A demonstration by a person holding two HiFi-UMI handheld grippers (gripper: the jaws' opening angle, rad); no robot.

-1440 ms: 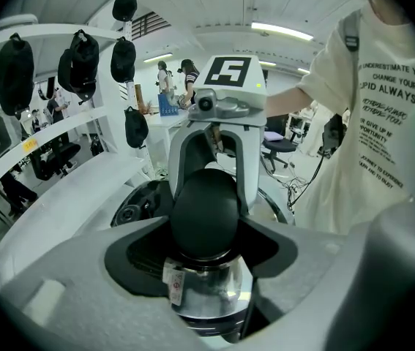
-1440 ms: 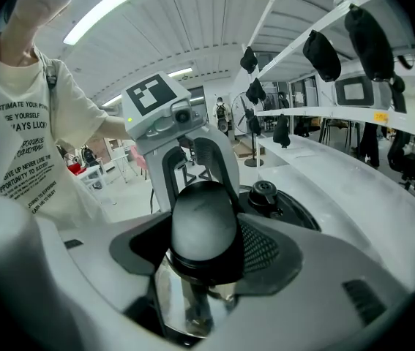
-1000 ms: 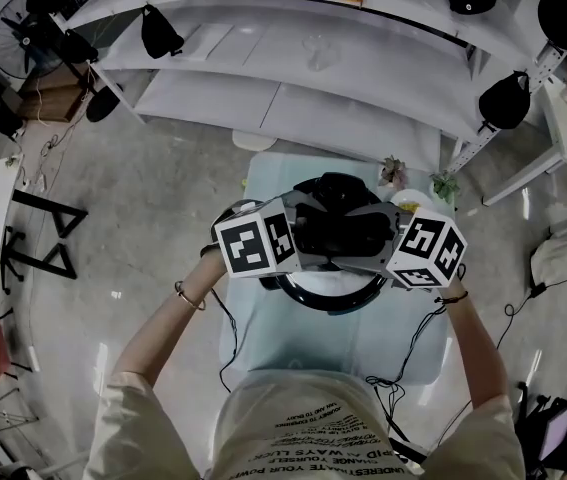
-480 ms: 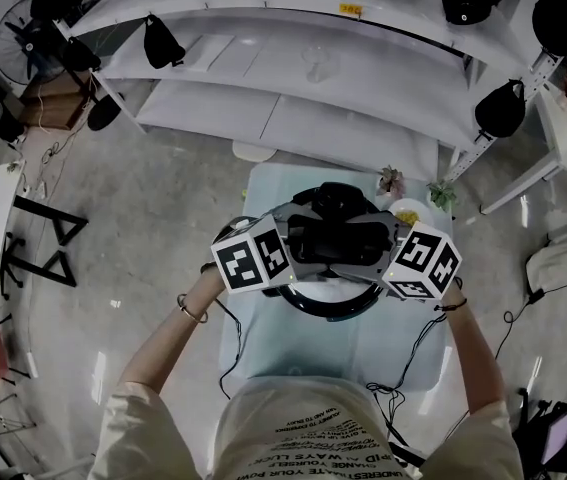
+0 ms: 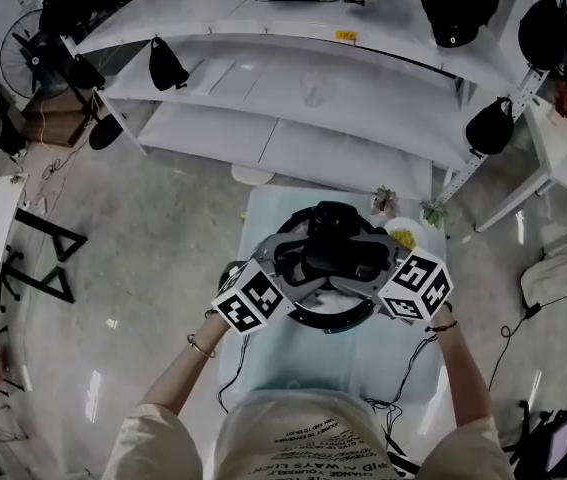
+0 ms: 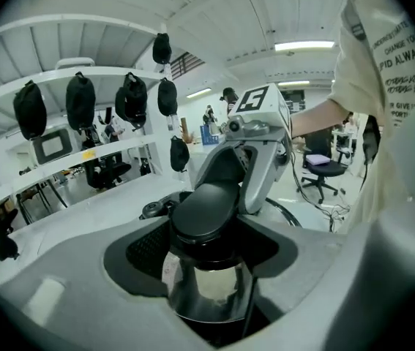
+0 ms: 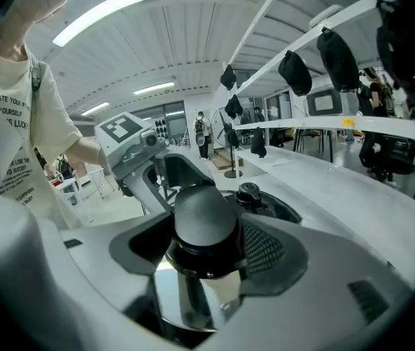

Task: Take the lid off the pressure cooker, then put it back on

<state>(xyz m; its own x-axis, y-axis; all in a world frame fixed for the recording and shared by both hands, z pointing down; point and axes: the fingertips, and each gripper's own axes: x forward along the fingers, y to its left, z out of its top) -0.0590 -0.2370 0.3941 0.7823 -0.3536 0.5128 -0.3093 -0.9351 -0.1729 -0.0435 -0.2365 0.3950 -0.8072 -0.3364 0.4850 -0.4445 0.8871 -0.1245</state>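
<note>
Lid [image 6: 206,203] between left tongs [image 6: 207,236], right tongs [image 7: 204,248]; shirt [image 6: 390,72]: "ALWAYS".

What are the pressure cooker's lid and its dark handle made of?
The lid is probably polished stainless steel; it is silvery and mirrors its surroundings. The handle is likely moulded plastic, dark and matte with only a soft sheen, rounded at the end; coated metal can't be ruled out.

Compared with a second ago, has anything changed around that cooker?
Both tools swung their marker-cube ends back toward the person, the left tool more than the right tool, so they now form a V over the pressure cooker. Nothing was let go: each still grips its black handle. The cooker stays in place on the table.
</note>
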